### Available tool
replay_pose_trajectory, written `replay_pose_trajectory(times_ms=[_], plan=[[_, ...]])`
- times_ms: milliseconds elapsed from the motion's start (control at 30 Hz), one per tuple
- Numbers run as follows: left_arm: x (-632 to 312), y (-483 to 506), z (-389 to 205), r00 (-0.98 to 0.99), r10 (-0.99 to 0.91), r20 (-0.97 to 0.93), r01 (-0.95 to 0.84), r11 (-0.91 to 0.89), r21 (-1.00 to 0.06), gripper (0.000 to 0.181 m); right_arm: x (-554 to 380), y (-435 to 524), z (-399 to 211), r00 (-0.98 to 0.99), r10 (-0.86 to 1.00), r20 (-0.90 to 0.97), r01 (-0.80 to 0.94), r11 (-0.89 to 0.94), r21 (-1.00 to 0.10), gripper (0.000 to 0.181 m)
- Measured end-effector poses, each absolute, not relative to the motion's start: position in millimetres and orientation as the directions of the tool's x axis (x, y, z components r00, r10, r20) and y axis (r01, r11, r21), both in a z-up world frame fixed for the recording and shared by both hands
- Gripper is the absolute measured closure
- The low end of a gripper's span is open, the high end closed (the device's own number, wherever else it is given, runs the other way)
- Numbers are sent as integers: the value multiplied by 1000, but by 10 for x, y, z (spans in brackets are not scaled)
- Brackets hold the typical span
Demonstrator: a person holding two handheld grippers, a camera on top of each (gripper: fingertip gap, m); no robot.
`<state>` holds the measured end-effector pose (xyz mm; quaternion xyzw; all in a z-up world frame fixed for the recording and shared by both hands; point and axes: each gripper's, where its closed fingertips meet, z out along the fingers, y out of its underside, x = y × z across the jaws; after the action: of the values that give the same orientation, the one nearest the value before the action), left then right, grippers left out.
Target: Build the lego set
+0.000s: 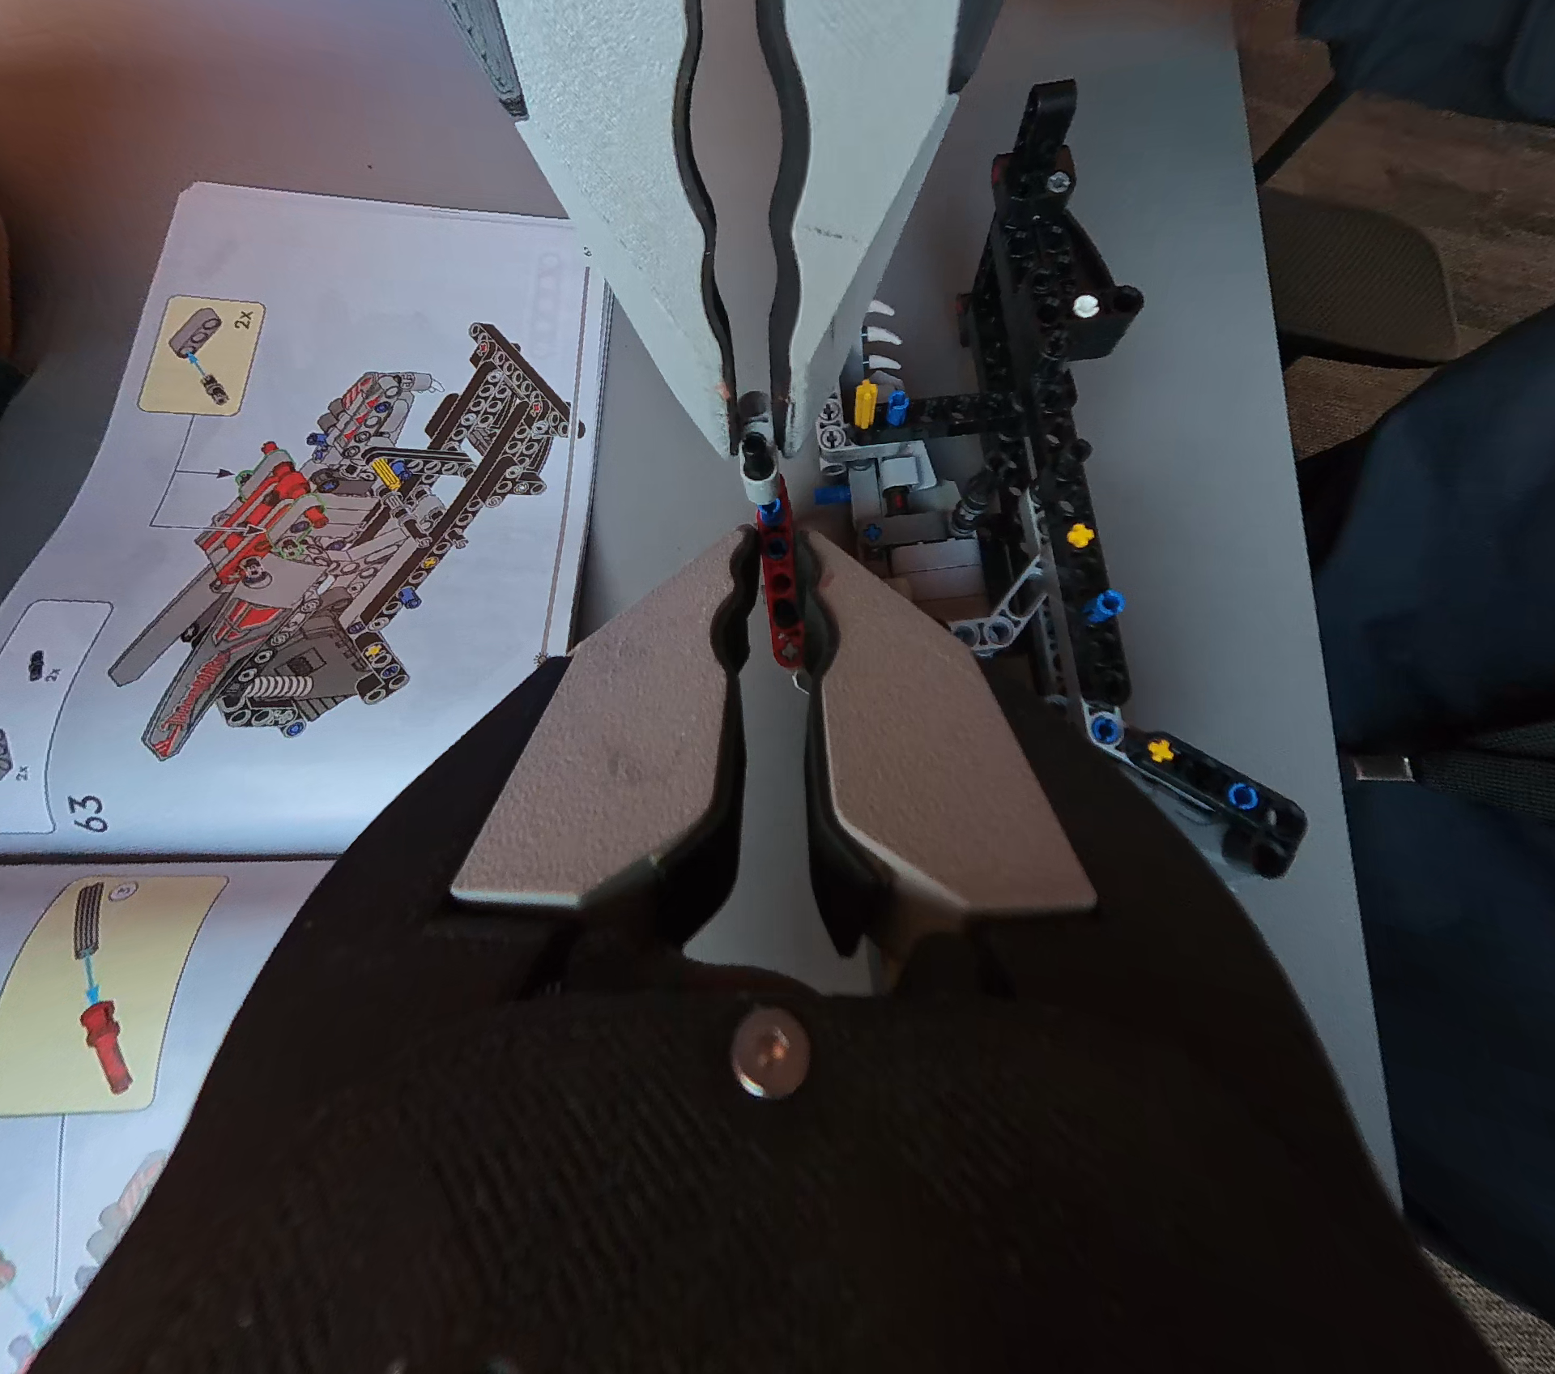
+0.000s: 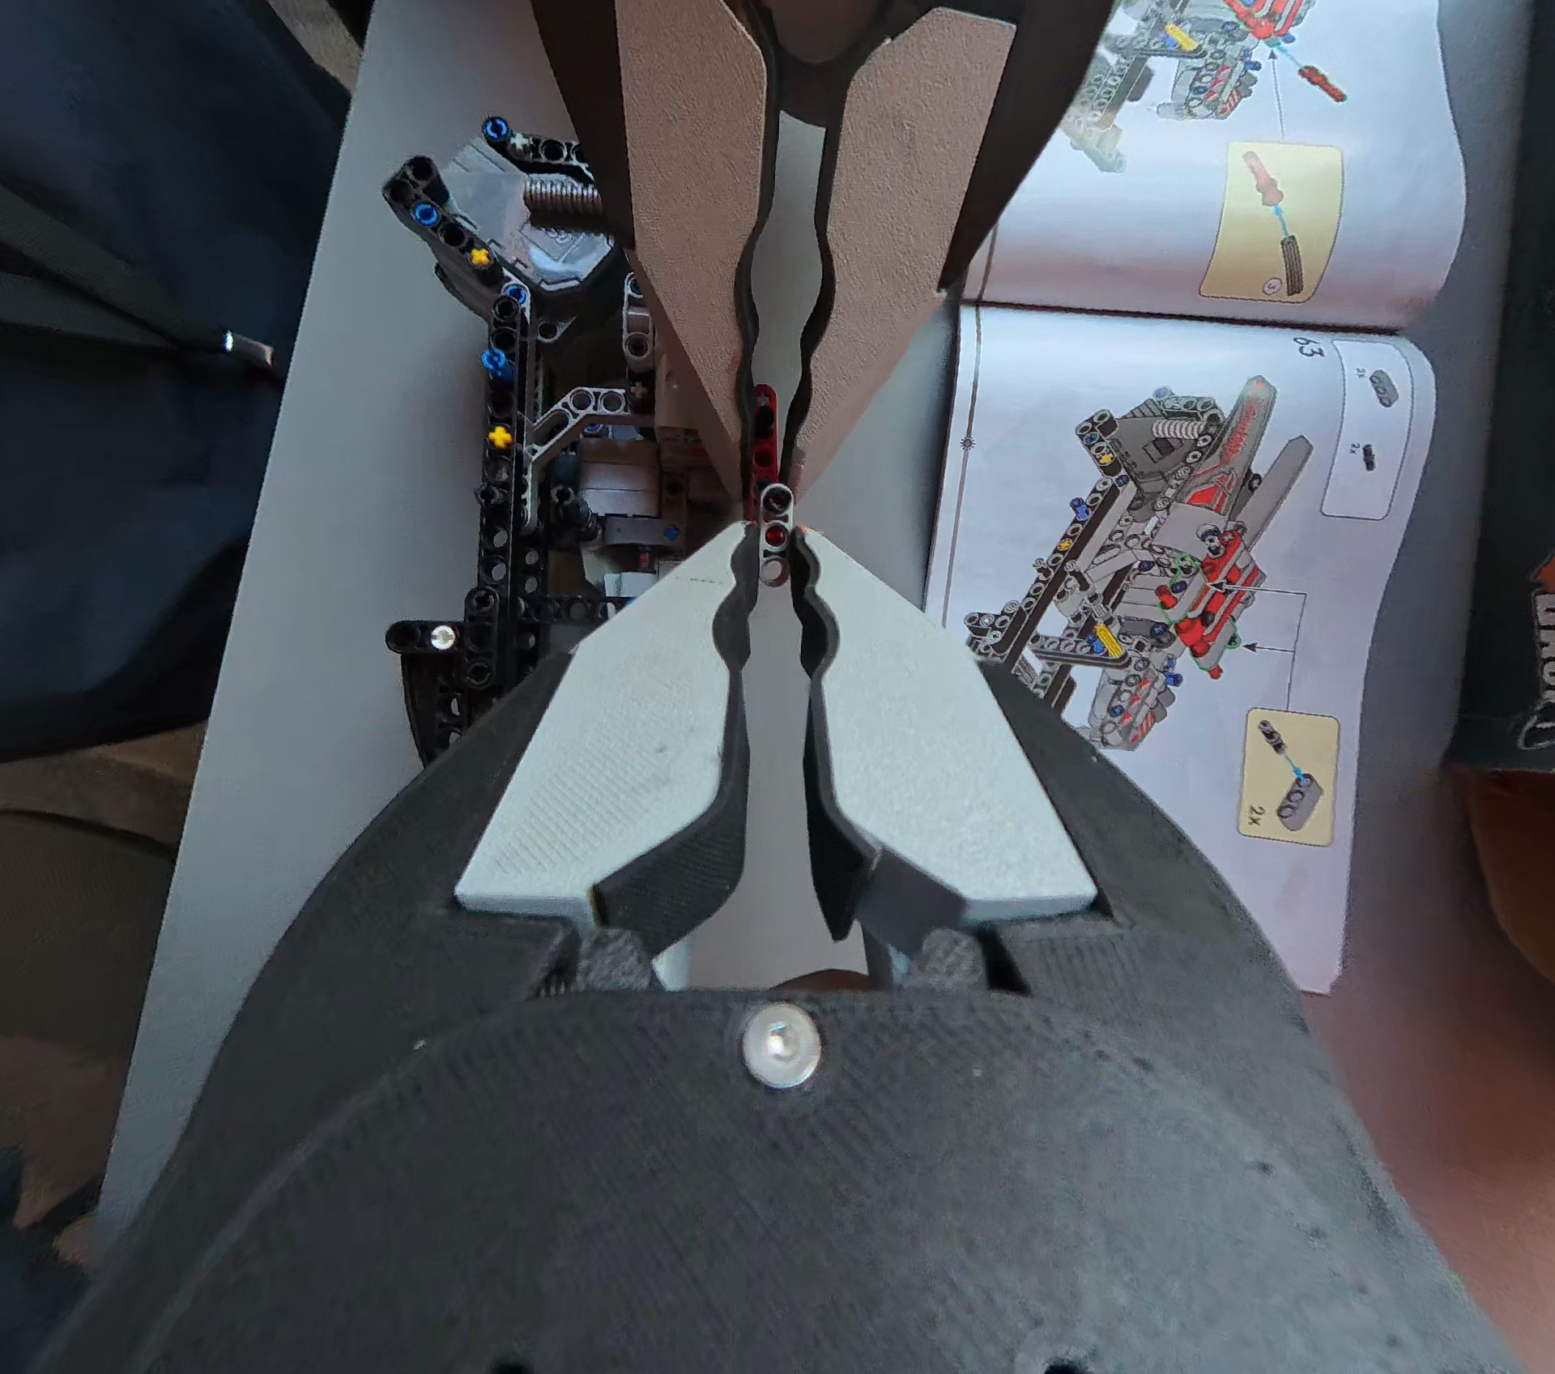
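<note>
My left gripper (image 1: 778, 544), with tan fingers, is shut on a thin red beam (image 1: 782, 597) with a blue pin at its far end, held above the table. My right gripper (image 1: 757, 443) comes from the opposite side with grey fingers, shut on a small light-grey beam (image 1: 761, 479) with a black pin; the grey beam's end meets the blue pin. In the right wrist view my right gripper (image 2: 776, 538) holds the grey beam (image 2: 776, 525) tip to tip against the left gripper (image 2: 764, 483) and the red beam (image 2: 764, 429). The half-built black and grey model (image 1: 1052, 408) (image 2: 505, 492) lies beside them.
An open instruction booklet (image 1: 337, 492) (image 2: 1178, 576) lies on the grey table (image 1: 1178, 239) on the side opposite the model. A person in dark clothing (image 1: 1447, 576) sits at the table edge near the model. A chair (image 1: 1355, 273) stands beyond. Less than 4 cm separates the two grippers' tips.
</note>
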<state>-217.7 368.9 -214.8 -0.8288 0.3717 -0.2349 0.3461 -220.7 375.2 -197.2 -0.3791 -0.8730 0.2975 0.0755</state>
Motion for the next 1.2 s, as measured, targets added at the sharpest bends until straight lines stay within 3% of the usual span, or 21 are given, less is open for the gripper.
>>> replay_pose_trajectory(times_ms=[267, 533, 800, 1200], plan=[[-2175, 3690, -2149, 611, -778, 146, -441, -488, -754, 177, -2199, 3750, -1978, -734, 674, -86, 644, 650, -404, 176], [-2157, 3688, -2151, 608, -779, 151, -431, -484, -762, 176, -2176, 3754, -1989, -730, 670, -134, 662, 645, -381, 176], [-2149, 3680, -2149, 610, -777, 156, -427, -488, -761, 177, -2168, 3752, -1988, -738, 654, -167, 671, 686, -279, 176], [-2178, 3734, -1979, 654, -745, 129, -371, -464, -805, 167, -2166, 3744, -1983, -742, 654, -148, 666, 692, -280, 176]])
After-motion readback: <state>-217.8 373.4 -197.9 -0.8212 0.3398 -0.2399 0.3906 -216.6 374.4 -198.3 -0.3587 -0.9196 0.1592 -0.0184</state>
